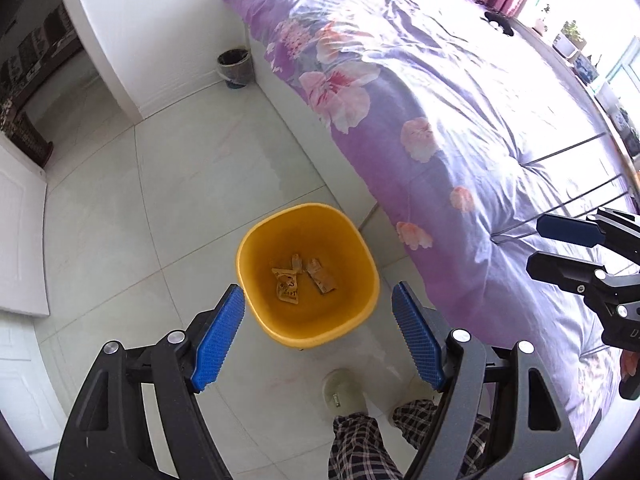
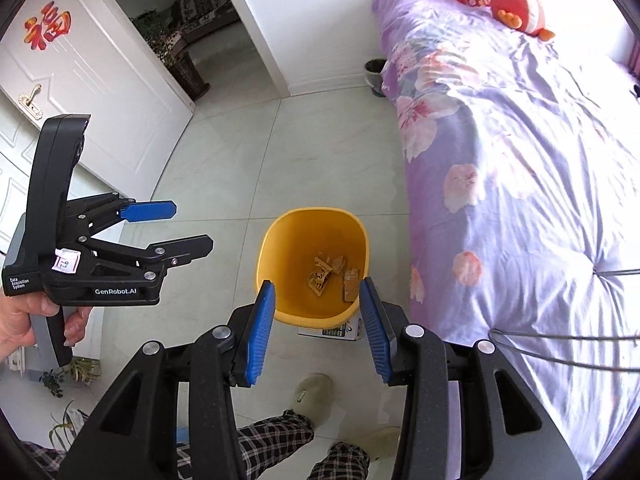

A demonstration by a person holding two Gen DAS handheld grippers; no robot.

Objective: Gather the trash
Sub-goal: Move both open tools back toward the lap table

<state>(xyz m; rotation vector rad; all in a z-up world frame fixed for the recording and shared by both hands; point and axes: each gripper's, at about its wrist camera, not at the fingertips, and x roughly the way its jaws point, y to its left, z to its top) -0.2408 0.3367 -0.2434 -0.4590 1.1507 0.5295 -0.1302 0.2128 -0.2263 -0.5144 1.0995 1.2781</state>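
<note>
A yellow bin [image 1: 256, 240] [image 2: 276, 232] stands on the tiled floor beside the bed. Crumpled wrappers [image 1: 302, 278] [image 2: 332, 274] lie at its bottom. My left gripper [image 1: 318, 336] [image 2: 188, 228] is open and empty, held above the bin's near rim. My right gripper [image 2: 318, 332] [image 1: 538, 246] is open and empty too, above the bin's near edge and over the bed side in the left wrist view.
A bed with a purple flowered cover [image 1: 460, 120] [image 2: 520, 160] fills the right side. A small dark bin [image 1: 236, 68] [image 2: 374, 70] stands by the far wall. A white door [image 2: 92, 92] is at left. My feet and legs [image 1: 352, 420] are below. A paper [image 2: 332, 330] lies under the yellow bin.
</note>
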